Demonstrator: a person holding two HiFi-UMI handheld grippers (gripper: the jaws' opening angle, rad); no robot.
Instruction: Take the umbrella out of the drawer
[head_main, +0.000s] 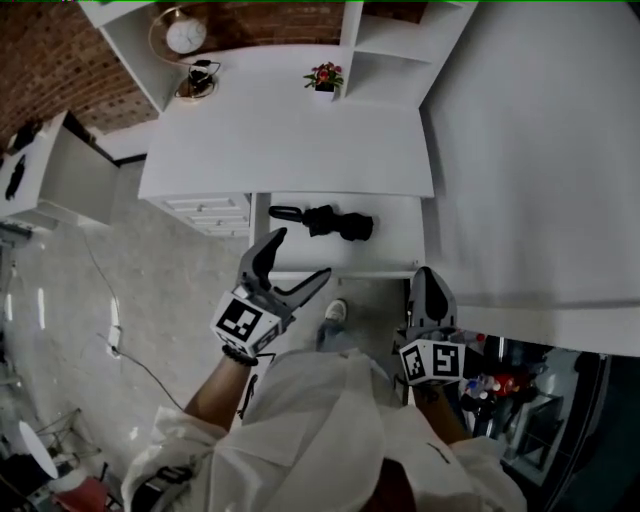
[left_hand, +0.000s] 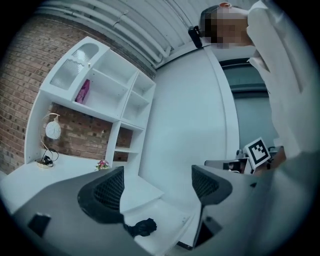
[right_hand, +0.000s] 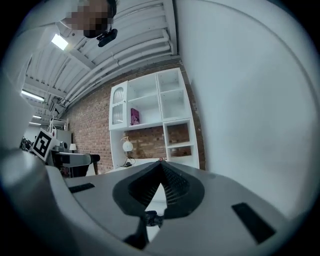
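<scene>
the open white drawer (head_main: 400, 238) under the white tabletop (head_main: 290, 140) is already pulled out toward me, and the black folded umbrella (head_main: 325, 221) lies inside it, stretched left to right with its thin end at the left. so the opening is done and i judge the step in hand to be the reach for the grasp.

my left tool (head_main: 300, 255) hangs over the drawer's near edge with its jaws spread wide and nothing between them. in the left gripper view the umbrella (left_hand: 142, 227) sits low, below the gap of the tool (left_hand: 157, 187), not yet inside it.

my right tool (head_main: 432, 292) rests at the drawer's near right corner. its jaws (right_hand: 161, 170) meet at the tips and hold nothing.

next i'd push the left tool farther and down until the jaws straddle the umbrella's thick middle, then close and lift it clear of the drawer walls.
</scene>
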